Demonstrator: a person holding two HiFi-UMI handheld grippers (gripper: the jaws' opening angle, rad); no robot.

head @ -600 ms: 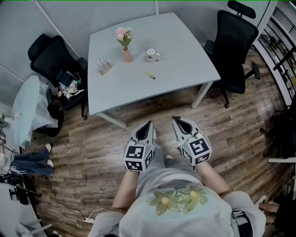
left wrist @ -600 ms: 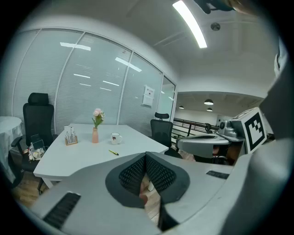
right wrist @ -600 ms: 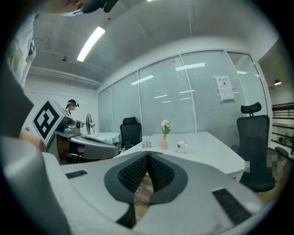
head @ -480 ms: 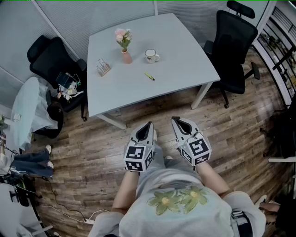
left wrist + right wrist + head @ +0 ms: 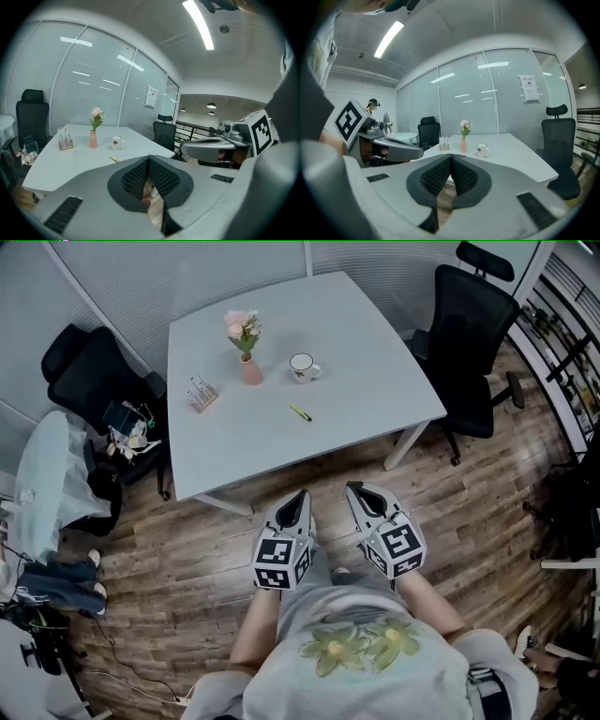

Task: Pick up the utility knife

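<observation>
On the pale worktop (image 5: 375,381), about the middle and somewhat towards its near side, lay the small yellow-green utility knife (image 5: 300,413). It lay alone, with the mug (image 5: 302,367) just beyond it and the vase (image 5: 249,369) of flowers to the left of the mug. Over the last half second the whole worktop had slid lower and nearer in the head view, so the person seemed to be walking up to it. The left claw (image 5: 300,493) and right claw (image 5: 354,487) kept their place over the wooden floor (image 5: 187,540), well short of the knife, each pressed together on nothing. By my reading the approach was only beginning, and a claw would have to spread before any grasp.
</observation>
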